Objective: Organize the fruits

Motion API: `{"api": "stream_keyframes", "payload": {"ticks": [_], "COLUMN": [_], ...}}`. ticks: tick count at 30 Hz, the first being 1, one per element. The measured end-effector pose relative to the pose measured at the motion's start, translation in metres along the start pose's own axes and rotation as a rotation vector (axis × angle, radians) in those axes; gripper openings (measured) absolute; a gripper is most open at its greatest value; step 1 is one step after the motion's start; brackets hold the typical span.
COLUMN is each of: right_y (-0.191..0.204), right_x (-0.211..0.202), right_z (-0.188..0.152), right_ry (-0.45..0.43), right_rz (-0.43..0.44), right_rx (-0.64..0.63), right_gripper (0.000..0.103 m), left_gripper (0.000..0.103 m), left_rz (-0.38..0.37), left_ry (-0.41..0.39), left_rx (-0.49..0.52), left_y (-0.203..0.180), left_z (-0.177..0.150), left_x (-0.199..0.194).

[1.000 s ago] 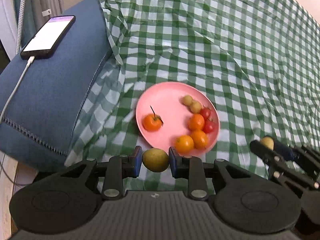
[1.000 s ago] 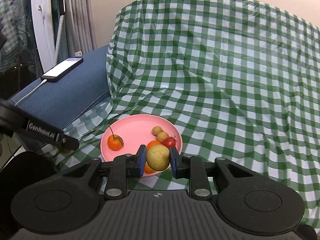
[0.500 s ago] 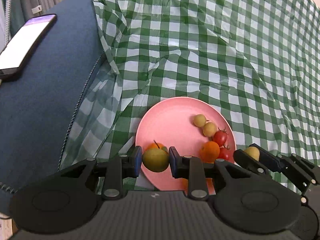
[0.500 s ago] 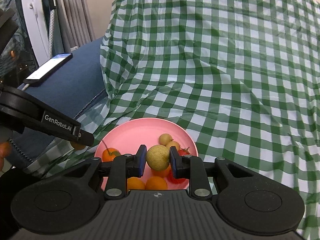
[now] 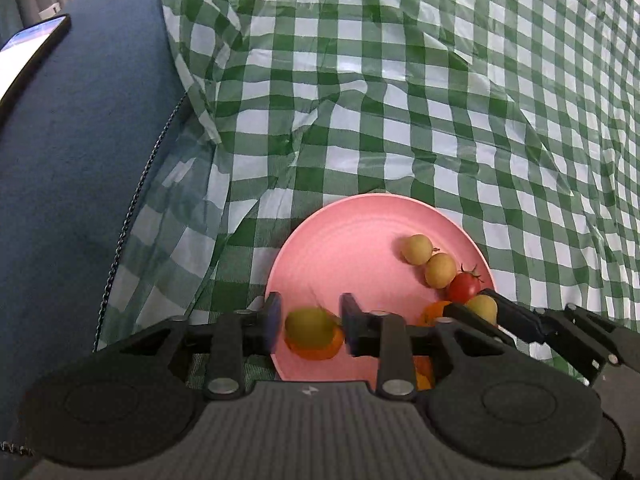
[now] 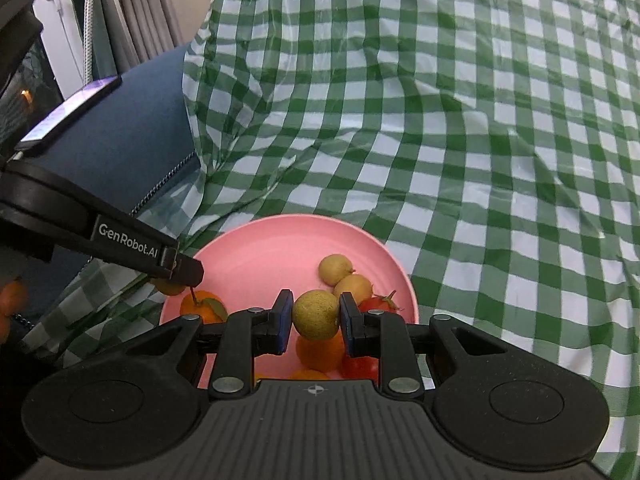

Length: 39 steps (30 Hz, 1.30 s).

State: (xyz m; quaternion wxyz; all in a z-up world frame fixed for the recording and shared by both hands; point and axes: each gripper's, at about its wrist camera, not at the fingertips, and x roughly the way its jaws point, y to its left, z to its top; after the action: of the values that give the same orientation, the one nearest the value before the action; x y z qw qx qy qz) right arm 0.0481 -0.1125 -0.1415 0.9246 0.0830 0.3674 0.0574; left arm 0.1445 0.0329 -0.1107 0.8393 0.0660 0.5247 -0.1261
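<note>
Right wrist view: right gripper (image 6: 316,320) pinching a yellow-green fruit (image 6: 315,314) over the pink plate (image 6: 280,240).
Left gripper (image 5: 310,322) reads "GenRobot.AI" on its finger; its jaws are opening, with gaps either side of another greenish fruit (image 5: 310,324) sitting above an orange (image 5: 318,348) on the plate's near-left part.

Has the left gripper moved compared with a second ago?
Yes. The left gripper has moved forward over the pink plate; its jaws are opening around the yellow fruit.
</note>
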Motion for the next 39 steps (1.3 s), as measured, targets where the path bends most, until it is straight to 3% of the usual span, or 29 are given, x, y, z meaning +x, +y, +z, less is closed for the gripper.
{"api": "stream_keyframes", "payload": {"ticks": [1,2,3,4,10,19,30,39], "right_y": [-0.001,-0.002,-0.003,-0.003,0.002,0.022,0.03,0.036], "right_x": [0.001,0.0,-0.002,-0.006,-0.041,-0.108,-0.176,-0.195], "right_z": [0.001,0.003,0.003,0.003,-0.016,-0.054,-0.061,-0.067], "right_ry": [-0.003,-0.004,-0.011,-0.024,-0.019,-0.048,-0.184,-0.211], "right_rz": [-0.007,-0.018,-0.039,-0.062,-0.121,-0.126,-0.14,-0.16], "right_rx": [0.007,0.011,0.013,0.007,-0.025,-0.063,-0.09,-0.089], "right_gripper": [0.042,0.054,0.073,0.08,0.088,0.096,0.1,0.102], "left_gripper": [0.091,0.102,0.103,0.103,0.103,0.103,0.103,0.103], "left_rz": [-0.001,0.008,0.021,0.031,0.076,0.168,0.236,0.172], "left_ry": [-0.002,-0.011,-0.042,-0.056,-0.028,-0.058,-0.199,-0.191], "left_rx": [0.003,0.001,-0.008,-0.009,-0.014,-0.006,-0.015,-0.03], "left_y": [0.0,0.001,0.002,0.004,0.009,0.012,-0.001,-0.005], "left_z": [0.001,0.001,0.0,-0.002,-0.025,-0.095,-0.135,-0.15], "left_x": [-0.001,-0.003,-0.009,-0.013,-0.033,-0.089,-0.148,-0.16]}}
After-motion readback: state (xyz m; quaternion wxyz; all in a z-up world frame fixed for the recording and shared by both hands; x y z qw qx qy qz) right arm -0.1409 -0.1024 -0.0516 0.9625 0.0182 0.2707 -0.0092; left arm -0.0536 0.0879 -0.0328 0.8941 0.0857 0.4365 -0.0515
